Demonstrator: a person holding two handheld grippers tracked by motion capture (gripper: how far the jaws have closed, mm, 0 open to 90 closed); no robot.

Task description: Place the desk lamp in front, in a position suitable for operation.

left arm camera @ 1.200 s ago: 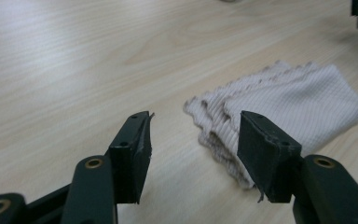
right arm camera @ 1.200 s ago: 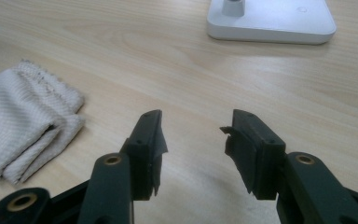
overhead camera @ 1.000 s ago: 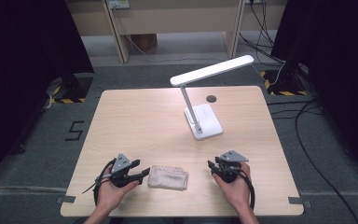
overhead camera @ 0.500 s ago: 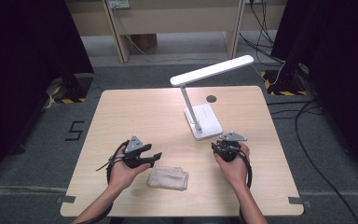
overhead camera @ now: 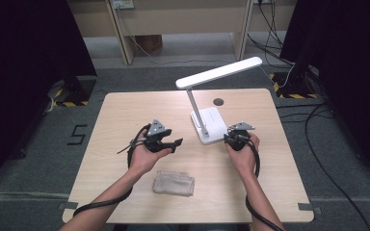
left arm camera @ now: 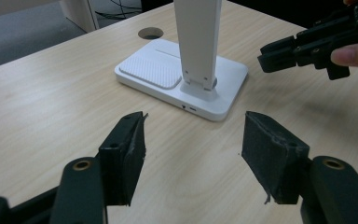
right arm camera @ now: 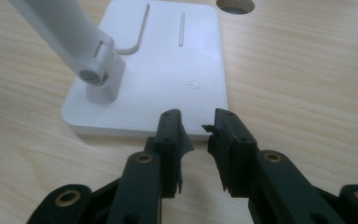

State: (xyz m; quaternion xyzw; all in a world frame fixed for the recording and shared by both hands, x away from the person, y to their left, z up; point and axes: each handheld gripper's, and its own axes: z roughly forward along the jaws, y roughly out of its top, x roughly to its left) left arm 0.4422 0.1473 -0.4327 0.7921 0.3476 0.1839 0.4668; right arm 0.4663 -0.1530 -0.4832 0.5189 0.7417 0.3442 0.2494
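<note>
A white desk lamp stands on the table, its base (overhead camera: 211, 123) right of centre and its flat head (overhead camera: 219, 72) reaching up to the right. My left gripper (overhead camera: 177, 143) hovers left of the base and points at it. Its jaws have just been opening and stand wide apart with nothing between them (left arm camera: 193, 156). My right gripper (overhead camera: 227, 137) is at the base's near right corner. Its jaws have been closing to a narrow gap, nothing between them (right arm camera: 198, 128), with the tips just short of the base's edge (right arm camera: 168, 60). A folded beige cloth (overhead camera: 173, 183) lies near the front edge.
A round cable hole (overhead camera: 218, 102) sits in the tabletop behind the lamp. The lamp's arm (left arm camera: 196, 37) rises from the base between the two grippers. The right gripper (left arm camera: 307, 46) appears at the upper right of the left gripper view. Cables trail on the floor at the right.
Both hands have moved away from the front edge toward the lamp base. The left gripper has left the cloth's side and risen. The cloth stays where it lay.
</note>
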